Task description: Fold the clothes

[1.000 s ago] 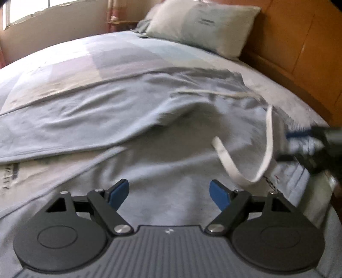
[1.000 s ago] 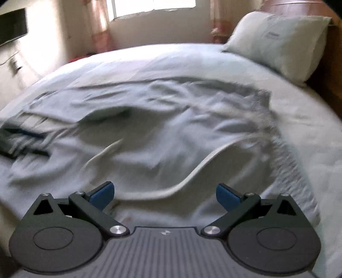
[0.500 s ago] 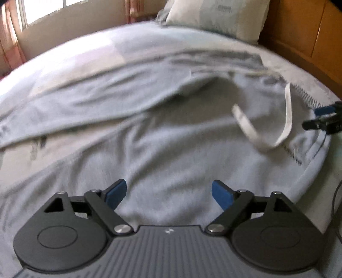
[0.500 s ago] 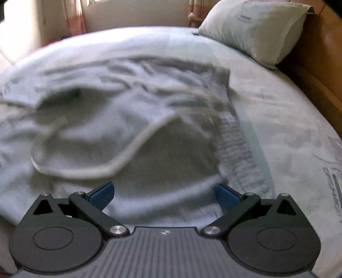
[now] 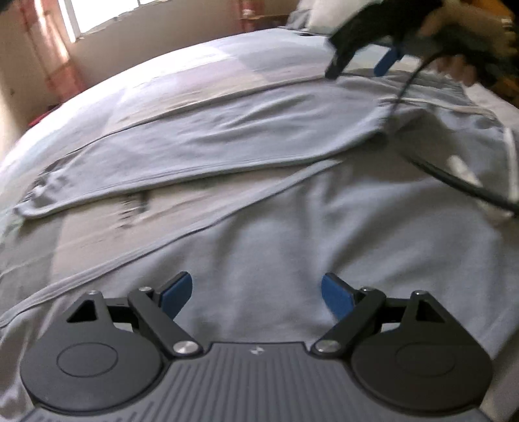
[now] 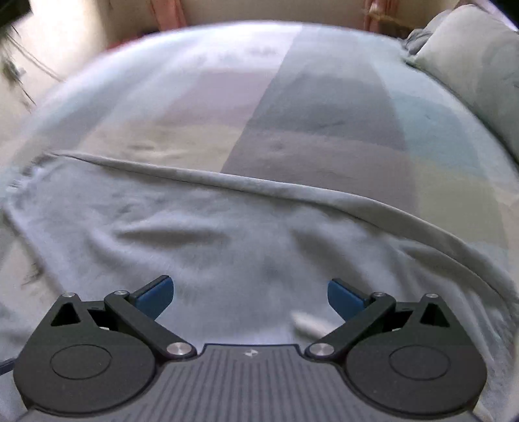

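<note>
The grey garment (image 5: 266,207) lies spread across the bed (image 5: 181,81), its long leg or sleeve stretched out to the left with a folded edge running diagonally, and a strip of bare sheet showing between that part and the main body of cloth; the left gripper (image 5: 256,290) hangs low over the near part of the garment with its blue-padded fingers (image 5: 176,290) spread apart and nothing between them; the right gripper (image 6: 249,293) sits likewise over the cloth, released, its pads wide with only fabric beneath; in the left wrist view the right gripper (image 5: 360,66) appears blurred at the far upper edge of the garment, held by the person's hand (image 5: 460,42), and a black cable (image 5: 454,178) trails from it across the cloth on the right side, lying in the way there; beyond the garment's far fold the patchwork bed cover (image 6: 292,107) runs open toward the wall; a pillow (image 6: 480,61) rests at the far right corner, well apart from the garment; a window (image 5: 107,16) shows at the upper left.
</note>
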`<state>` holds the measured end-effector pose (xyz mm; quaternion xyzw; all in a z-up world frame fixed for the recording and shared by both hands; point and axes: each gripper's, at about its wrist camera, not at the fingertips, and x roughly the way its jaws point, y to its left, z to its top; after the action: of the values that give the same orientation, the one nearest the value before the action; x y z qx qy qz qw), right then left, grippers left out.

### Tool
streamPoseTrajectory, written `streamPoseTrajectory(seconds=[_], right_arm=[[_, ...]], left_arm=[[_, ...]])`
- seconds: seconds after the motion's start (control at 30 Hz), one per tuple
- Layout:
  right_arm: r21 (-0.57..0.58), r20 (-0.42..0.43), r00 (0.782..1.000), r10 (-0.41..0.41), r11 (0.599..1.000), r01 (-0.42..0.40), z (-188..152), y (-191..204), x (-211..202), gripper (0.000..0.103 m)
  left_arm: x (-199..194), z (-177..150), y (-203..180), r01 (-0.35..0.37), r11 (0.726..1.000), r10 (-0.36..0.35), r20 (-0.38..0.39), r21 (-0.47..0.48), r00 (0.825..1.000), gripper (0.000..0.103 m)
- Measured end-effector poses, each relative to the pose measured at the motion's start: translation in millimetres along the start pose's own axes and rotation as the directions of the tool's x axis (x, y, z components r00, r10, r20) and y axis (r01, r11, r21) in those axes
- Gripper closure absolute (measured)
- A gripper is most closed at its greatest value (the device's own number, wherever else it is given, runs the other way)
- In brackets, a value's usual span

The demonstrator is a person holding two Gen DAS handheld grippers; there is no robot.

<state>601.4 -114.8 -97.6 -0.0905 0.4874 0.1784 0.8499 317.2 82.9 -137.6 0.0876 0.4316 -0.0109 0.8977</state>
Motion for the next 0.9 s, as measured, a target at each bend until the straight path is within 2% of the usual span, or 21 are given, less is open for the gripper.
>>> streamPoseTrajectory(seconds=[0.07, 0.1, 0.23, 0.33, 0.4, 0.53, 0.67, 0.73, 0.9], right_arm=[[-0.027, -0.042, 0.993, -0.113, 0.993, 0.111, 12, 12, 37, 0.0], [-0.014, -0.039, 0.99, -0.135, 0.991, 0.134, 15, 12, 48, 0.0], [0.113, 0.032, 0.995, -0.095, 0.989, 0.091, 34, -9, 64, 0.0], [0.191, 0.007, 0.996, -0.093, 0.978, 0.089, 52, -19, 68, 0.0], [0.227, -0.008, 0.997, -0.081, 0.97, 0.08, 60, -18, 66, 0.0], [0.189, 0.01, 1.0, -0.011, 0.982, 0.009, 58, 23, 47, 0.0], [0.076, -0.049, 0.997, -0.055, 0.995, 0.059, 52, 77, 75, 0.0], [0.01, -0.01, 0.993, -0.116, 0.993, 0.116, 52, 96, 81, 0.0], [0.012, 0.039, 0.995, -0.097, 0.995, 0.096, 52, 112, 63, 0.0]], left_arm=[[1, -4, 17, 0.012, 0.999, -0.012, 0.009, -0.037, 1.0, 0.015], [1, -6, 22, 0.018, 0.999, -0.018, 0.014, -0.049, 1.0, 0.015], [5, -10, 40, 0.027, 0.996, -0.024, 0.034, -0.08, 0.999, 0.015], [5, -10, 50, 0.037, 0.995, -0.034, 0.044, -0.091, 0.998, 0.015], [0, -12, 55, 0.017, 0.997, -0.014, 0.05, -0.071, 0.999, 0.015], [-11, -24, 73, -0.024, 0.998, 0.028, 0.072, -0.063, 0.997, 0.015], [-14, -34, 91, -0.045, 0.995, 0.05, 0.055, -0.09, 0.997, 0.015], [-17, -41, 98, -0.052, 0.994, 0.056, 0.047, -0.099, 0.997, 0.015], [-22, -54, 114, -0.08, 0.992, 0.084, 0.033, -0.1, 0.996, 0.015]])
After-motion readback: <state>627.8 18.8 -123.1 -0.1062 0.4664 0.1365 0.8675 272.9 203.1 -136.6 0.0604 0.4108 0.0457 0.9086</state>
